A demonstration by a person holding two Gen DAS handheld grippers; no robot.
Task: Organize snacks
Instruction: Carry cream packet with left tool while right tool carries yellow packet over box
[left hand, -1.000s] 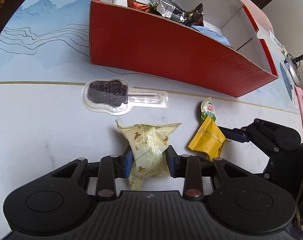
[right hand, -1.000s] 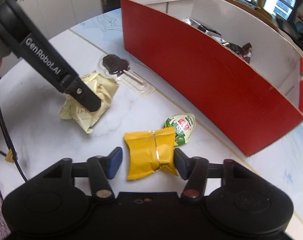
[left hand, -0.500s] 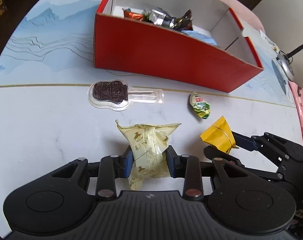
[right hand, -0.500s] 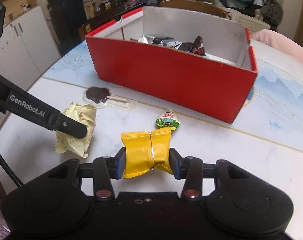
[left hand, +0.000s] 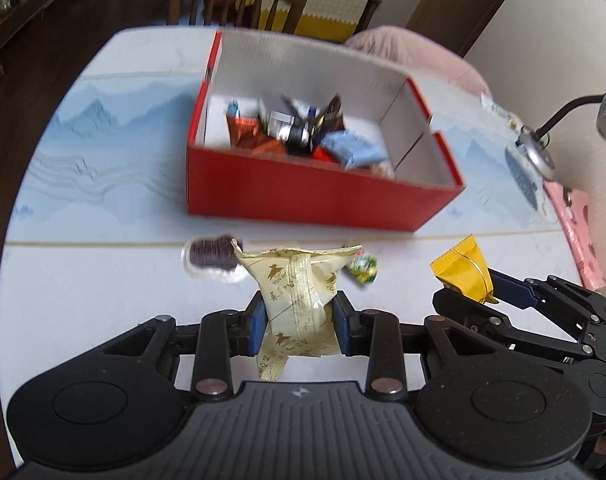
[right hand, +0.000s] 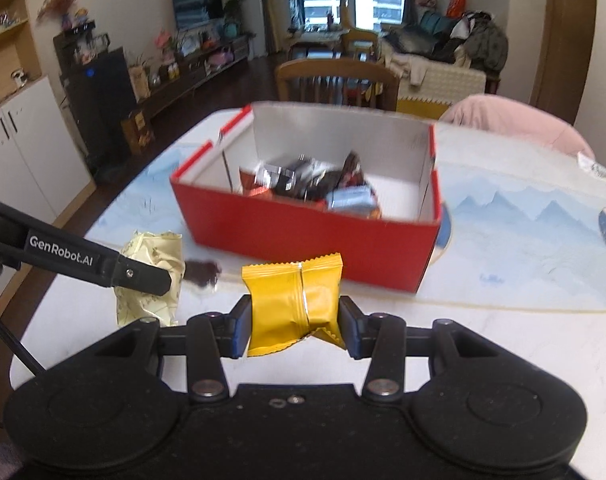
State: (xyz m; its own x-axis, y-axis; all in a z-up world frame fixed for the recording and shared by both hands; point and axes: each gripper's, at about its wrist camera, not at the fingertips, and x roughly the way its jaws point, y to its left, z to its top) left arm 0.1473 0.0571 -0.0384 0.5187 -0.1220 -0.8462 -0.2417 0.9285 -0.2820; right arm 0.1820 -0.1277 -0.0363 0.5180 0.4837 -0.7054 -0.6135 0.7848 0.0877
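My left gripper [left hand: 299,322] is shut on a pale yellow snack packet [left hand: 297,292], held off the table. To its right, my right gripper [right hand: 295,326] is shut on a yellow foil packet [right hand: 293,300], also lifted; that packet [left hand: 465,270] shows in the left wrist view too. Ahead of both stands a red cardboard box [left hand: 303,196] with white inner walls, open on top, holding several wrapped snacks [right hand: 315,184]. On the table between grippers and box lie a chocolate lollipop in clear plastic [left hand: 211,258] and a small green-and-white candy [left hand: 363,270].
The table [left hand: 83,300] is white marble with a blue mountain-print mat. A desk lamp [left hand: 543,140] and a pink item [left hand: 581,228] sit at the right edge. A wooden chair [right hand: 337,80] and a pink cushion [right hand: 511,124] stand beyond the far edge.
Both grippers have risen with their packets and tilted up, so the box's inside now shows. The right gripper shut on the yellow packet at the start of this second.
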